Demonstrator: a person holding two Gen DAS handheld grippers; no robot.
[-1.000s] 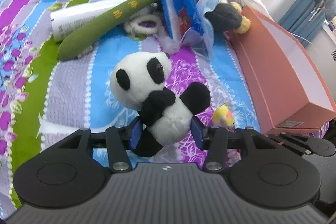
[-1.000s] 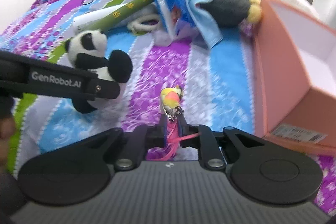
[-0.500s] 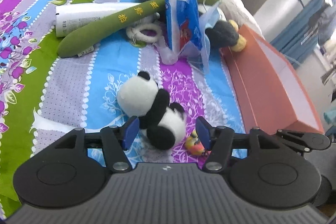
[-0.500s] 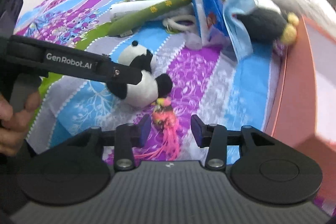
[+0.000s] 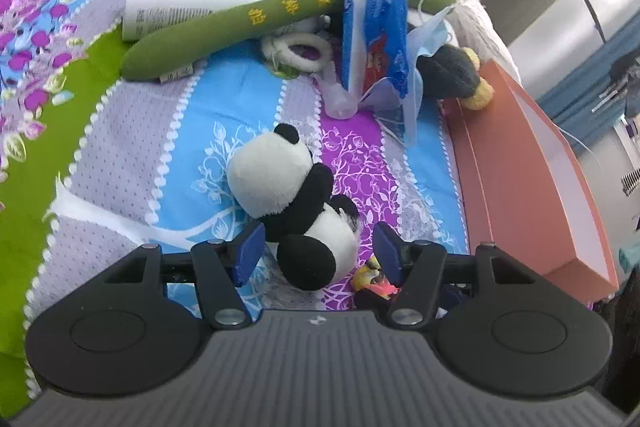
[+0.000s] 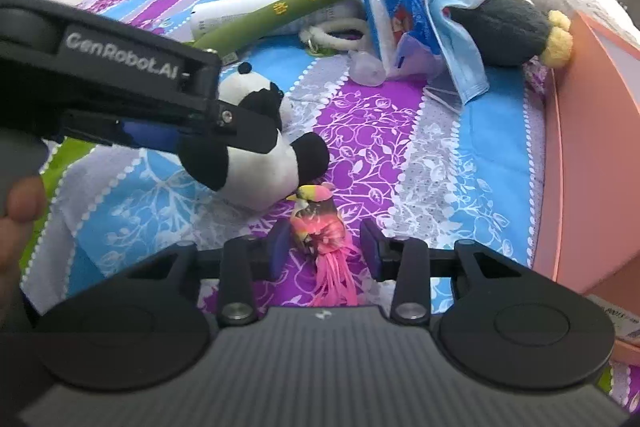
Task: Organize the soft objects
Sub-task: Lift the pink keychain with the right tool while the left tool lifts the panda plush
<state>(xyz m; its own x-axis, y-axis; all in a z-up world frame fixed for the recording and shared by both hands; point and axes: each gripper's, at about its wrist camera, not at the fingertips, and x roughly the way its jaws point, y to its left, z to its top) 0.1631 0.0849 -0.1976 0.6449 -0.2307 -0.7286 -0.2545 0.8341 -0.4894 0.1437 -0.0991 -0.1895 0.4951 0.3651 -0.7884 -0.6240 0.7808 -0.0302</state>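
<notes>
Both toys got let go since a second ago: panda plush [image 5: 296, 203] now lies on the bedspread [image 5: 120, 163] between the spread left gripper [image 5: 316, 247] pads, untouched. Right gripper [image 6: 322, 245] jaws, just closing a bit, sit apart around the pink bird toy [image 6: 320, 223], near the orange box [image 6: 592, 163] at the bed's right edge

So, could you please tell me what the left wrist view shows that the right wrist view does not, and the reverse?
Only the left wrist view: the left gripper open around the panda plush, pads apart from it.
Only the right wrist view: the right gripper open around the pink bird toy, plus a hand.
Both: panda, green plush stick, blue mask, orange box.
</notes>
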